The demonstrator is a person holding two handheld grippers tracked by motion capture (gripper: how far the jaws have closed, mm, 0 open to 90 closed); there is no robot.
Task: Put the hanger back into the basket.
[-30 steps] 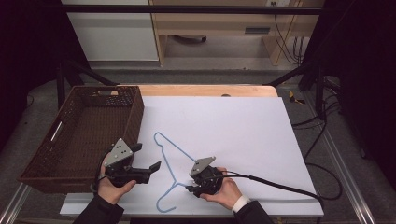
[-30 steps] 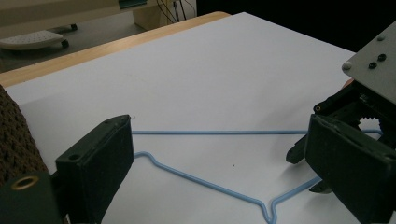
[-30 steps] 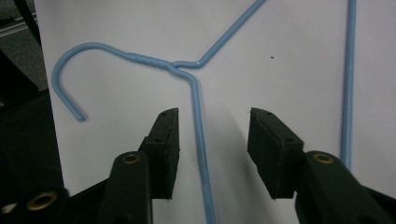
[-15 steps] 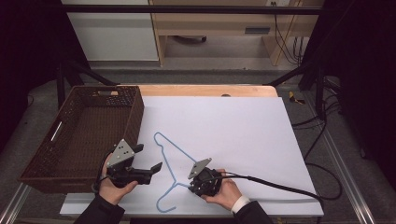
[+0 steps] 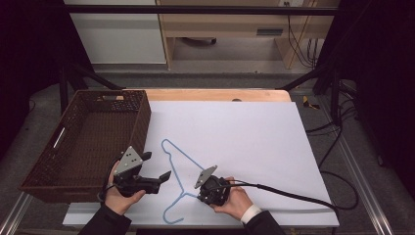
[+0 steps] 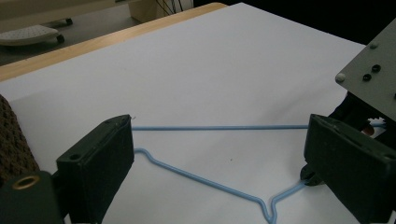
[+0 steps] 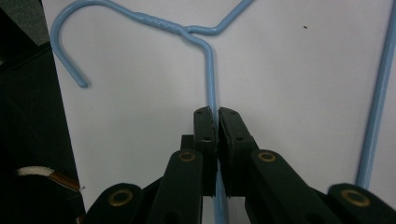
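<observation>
Lying lower centre, the blue wire hanger (image 5: 178, 171) is pinched by the right gripper (image 7: 216, 122); the left gripper (image 6: 219, 158) is held wide, empty; slippage is judged likely from thin wire.

The right tool (image 7: 217, 122) hides part of the blue hanger (image 7: 210, 70).

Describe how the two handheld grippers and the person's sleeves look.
Both grippers are black, each with a grey three-cornered plate on top. The left claw has two broad, flat black pads; brass-coloured rivets mark the linkages of the right claw. A black cable trails from the right gripper. The sleeves are dark, with a white cuff at the right wrist.
</observation>
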